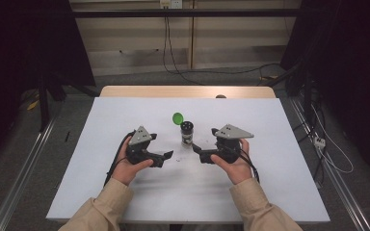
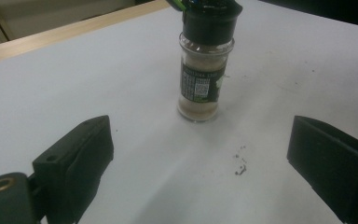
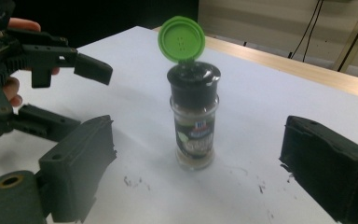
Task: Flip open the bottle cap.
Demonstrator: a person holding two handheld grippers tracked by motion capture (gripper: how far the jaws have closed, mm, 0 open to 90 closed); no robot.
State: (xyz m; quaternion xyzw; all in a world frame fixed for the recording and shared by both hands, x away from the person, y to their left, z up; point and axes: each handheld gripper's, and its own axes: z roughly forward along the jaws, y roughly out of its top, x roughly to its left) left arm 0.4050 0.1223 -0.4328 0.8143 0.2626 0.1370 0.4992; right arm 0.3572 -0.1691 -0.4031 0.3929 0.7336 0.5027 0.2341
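High view shows me the spice jar [image 1: 187, 134] upright on the tabletop [image 1: 101, 144], green lid [image 1: 178, 118] flipped up, between my left hand-held gripper [image 1: 169, 155] and right hand-held gripper [image 1: 196, 149], both wide open and holding nothing.

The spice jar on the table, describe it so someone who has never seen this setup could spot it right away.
On the white table, look at the middle, in the gap between the left tool and the right tool. There the spice jar stands upright, touched by neither. It is small clear glass holding pale powder, with a dark label, a black shaker top and a round green lid flipped open.
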